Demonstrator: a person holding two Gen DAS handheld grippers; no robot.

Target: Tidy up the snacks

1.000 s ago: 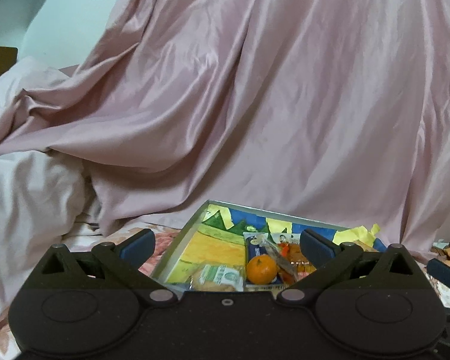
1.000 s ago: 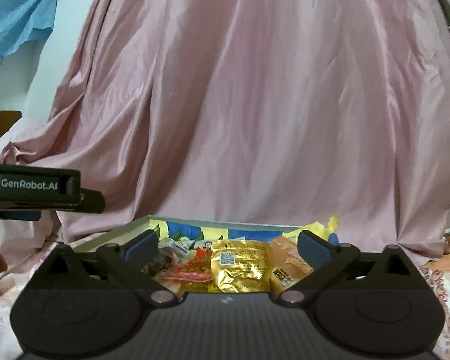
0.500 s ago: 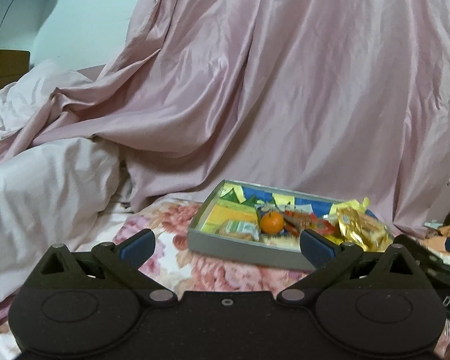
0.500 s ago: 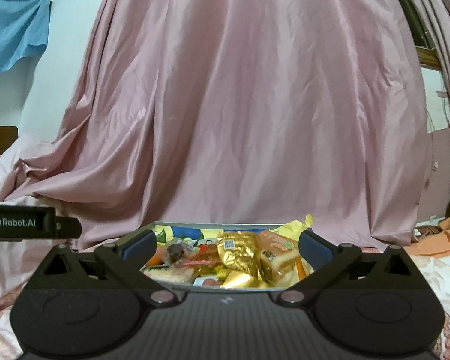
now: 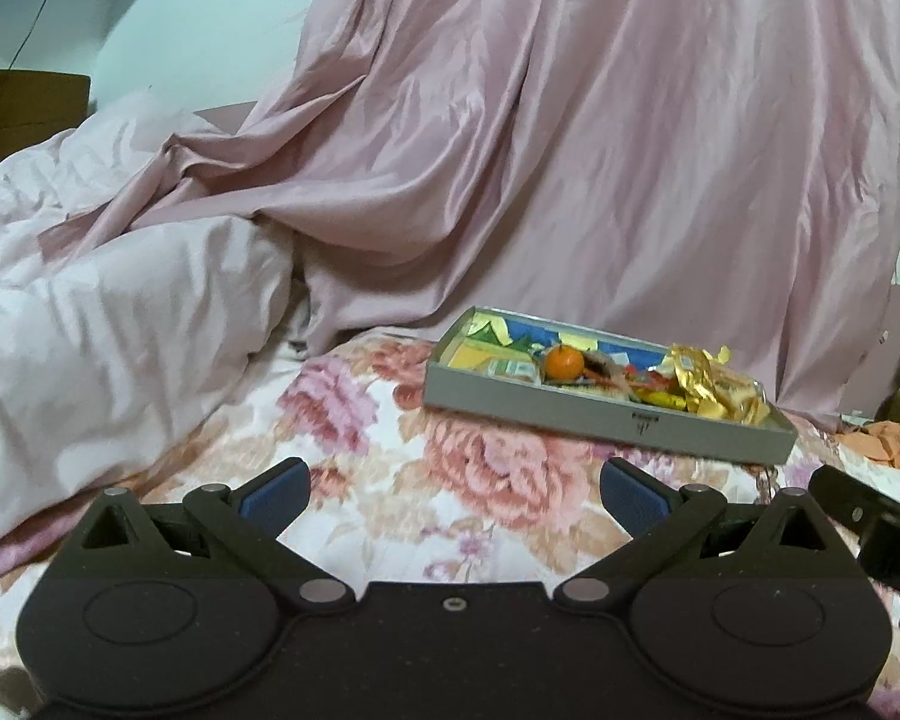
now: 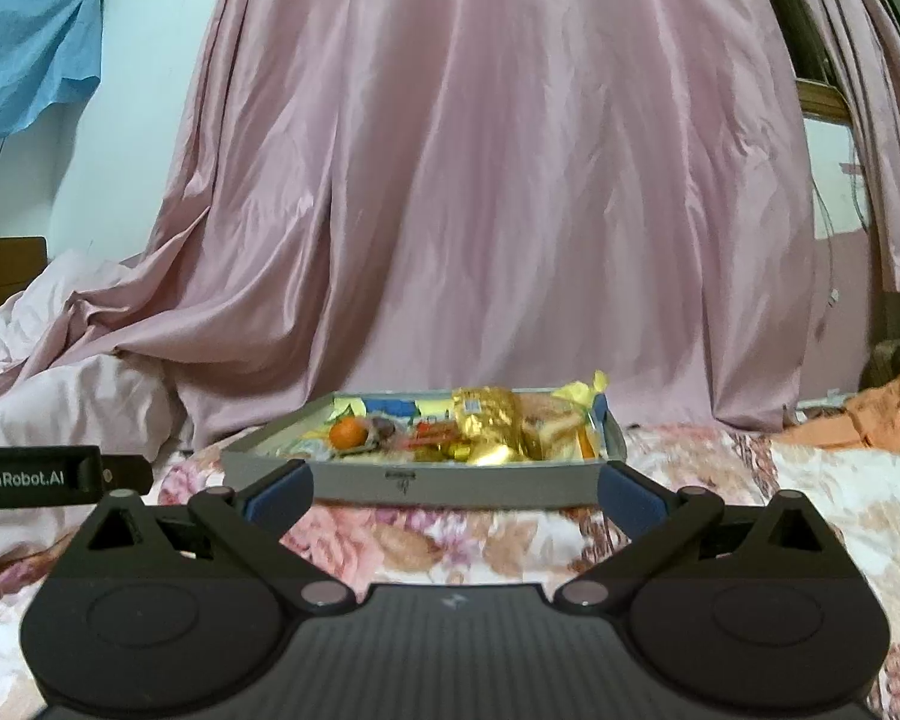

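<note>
With both my left gripper (image 5: 453,489) and right gripper (image 6: 455,489) spread wide and empty, the tray (image 6: 480,483) ahead holds a crinkly, slippery-looking gold foil packet (image 6: 487,417), best pinched at its edge.

Pink curtain (image 6: 498,192) draped before a pale wall (image 6: 144,60), floral bedsheet (image 5: 426,480) below

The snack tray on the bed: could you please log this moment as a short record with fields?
tray: grey tray resting on the floral bedsheet
contents: orange fruit, gold foil packet, other wrapped snacks piled toward its right end
left gripper: open, empty, short of the tray
right gripper: open, empty, facing the tray's front wall
backdrop: pink curtain
</note>
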